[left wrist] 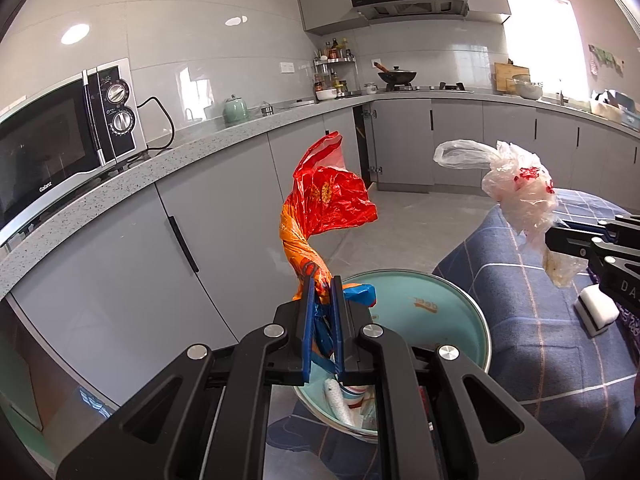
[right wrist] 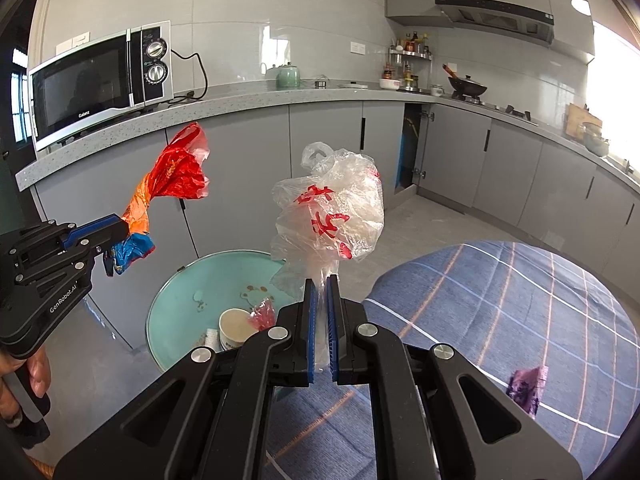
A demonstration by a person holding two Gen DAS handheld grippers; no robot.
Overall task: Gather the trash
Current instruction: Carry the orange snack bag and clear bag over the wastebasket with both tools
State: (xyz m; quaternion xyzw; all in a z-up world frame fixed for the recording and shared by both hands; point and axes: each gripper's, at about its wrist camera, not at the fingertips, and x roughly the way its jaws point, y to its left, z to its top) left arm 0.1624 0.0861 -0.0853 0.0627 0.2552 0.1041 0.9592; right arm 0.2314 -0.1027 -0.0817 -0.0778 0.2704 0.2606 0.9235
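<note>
Your left gripper (left wrist: 325,280) is clenched on a twisted, crinkled red-and-orange plastic bag (left wrist: 328,196), held up above the round teal bin (left wrist: 448,316). Your right gripper (right wrist: 320,280) pinches the neck of a clear, wrinkled plastic bag (right wrist: 332,208) with red print. Only the right view shows a paper cup (right wrist: 236,328) inside the bin; only the left shows a white sponge (left wrist: 596,312) on the blue checked cloth (left wrist: 540,360).

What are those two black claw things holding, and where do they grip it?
The left gripper pinches a red-orange plastic bag at its twisted lower end. The right gripper pinches a clear plastic bag at its bunched bottom.
</note>
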